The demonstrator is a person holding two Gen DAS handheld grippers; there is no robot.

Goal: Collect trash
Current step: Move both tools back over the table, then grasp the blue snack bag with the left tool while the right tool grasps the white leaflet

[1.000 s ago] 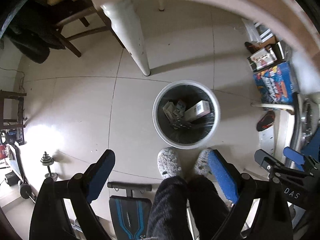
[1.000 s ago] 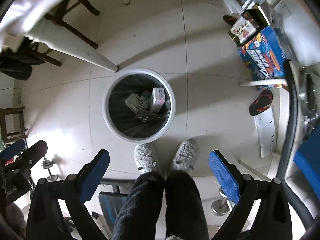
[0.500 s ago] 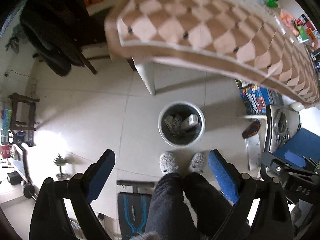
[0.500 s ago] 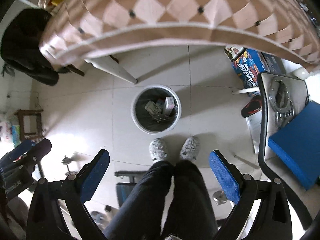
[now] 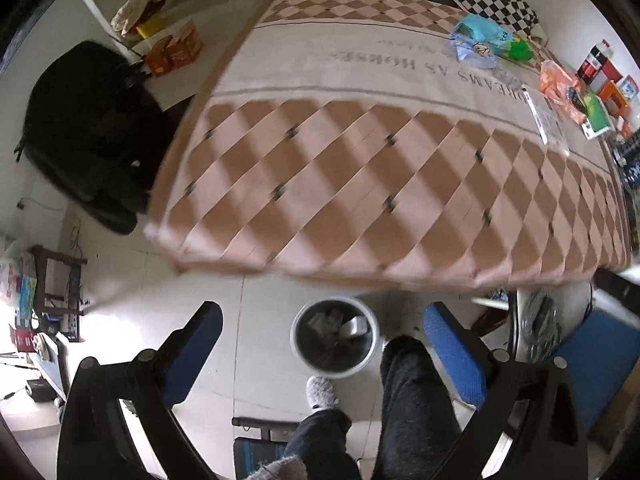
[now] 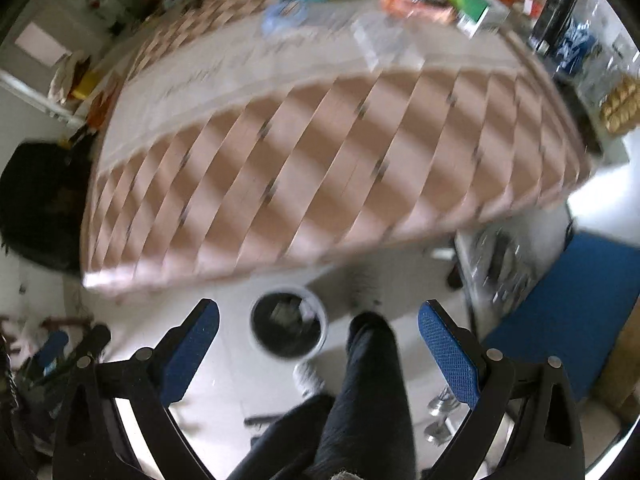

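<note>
Black-lined and white-rimmed, the trash bin [image 5: 335, 342] stands on the pale tiled floor [image 5: 120, 280] far below the left claw [image 5: 322, 346], framed between its two blue pads, with a few cartons and scraps lying inside it; seen from the right claw [image 6: 318, 340] the same bin sits between the pads too, nearer the left one and blurred. Left claw jaws are opening, already wide, with nothing between them; the right claw also stands wide and empty. Beside the bin, toward the right pad of each claw, are the person's dark trouser legs [image 5: 412, 404] and a grey fuzzy slipper [image 5: 321, 392]. Beyond the bin, ahead of both claws, spreads the counter [image 5: 360, 184] under a cloth of brown and cream diamonds with a pale printed band. At its far right side lie the loose pieces: a blue plastic bag [image 5: 476, 40], a green wrapper [image 5: 518, 50], an orange bag [image 5: 558, 82] and a flat white packet [image 5: 542, 114]. Left of the counter a black coat [image 5: 92, 128] hangs over a chair, and off to the right of the claws is a blue seat [image 5: 600, 356]
</note>
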